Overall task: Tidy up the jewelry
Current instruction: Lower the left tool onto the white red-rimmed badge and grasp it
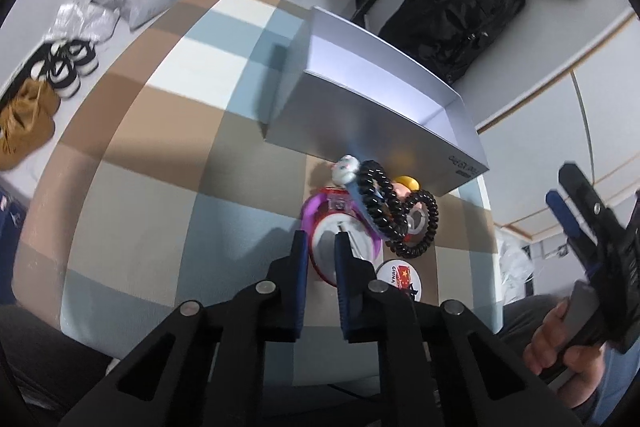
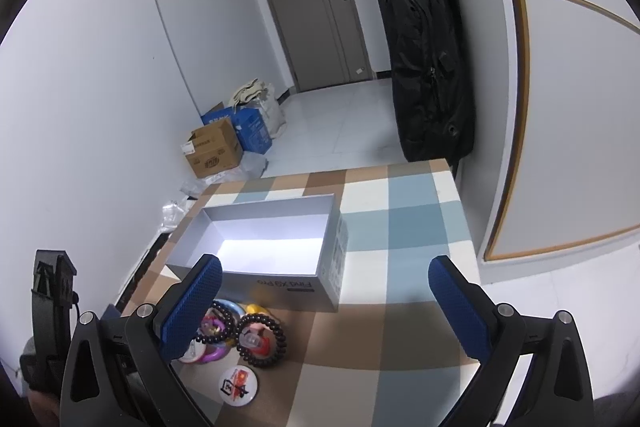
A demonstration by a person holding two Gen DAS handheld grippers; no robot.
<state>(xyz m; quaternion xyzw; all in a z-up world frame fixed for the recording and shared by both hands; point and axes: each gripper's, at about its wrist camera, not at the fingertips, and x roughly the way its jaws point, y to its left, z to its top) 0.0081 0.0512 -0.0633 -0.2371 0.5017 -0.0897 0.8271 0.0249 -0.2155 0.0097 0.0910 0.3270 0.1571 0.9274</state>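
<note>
An open grey box (image 1: 360,107) (image 2: 260,247) stands on the checked tablecloth. In front of it lies a pile of jewelry: two black bead bracelets (image 1: 420,223) (image 2: 262,341), a red and white bangle (image 1: 332,259), a purple ring (image 1: 310,213) (image 2: 216,355), a yellow piece (image 1: 408,183) (image 2: 254,308) and a blue clip with a white charm (image 1: 348,167). My left gripper (image 1: 322,247) hovers just before the pile, jaws slightly apart and empty. My right gripper (image 2: 324,281) is wide open and empty above the table; it shows at the right edge of the left wrist view (image 1: 592,219).
A round badge (image 1: 400,275) (image 2: 239,383) lies near the table's front edge. A black backpack (image 2: 428,67) hangs at the table's far right corner. Cardboard boxes (image 2: 214,147) and shoes (image 1: 68,67) sit on the floor to the left.
</note>
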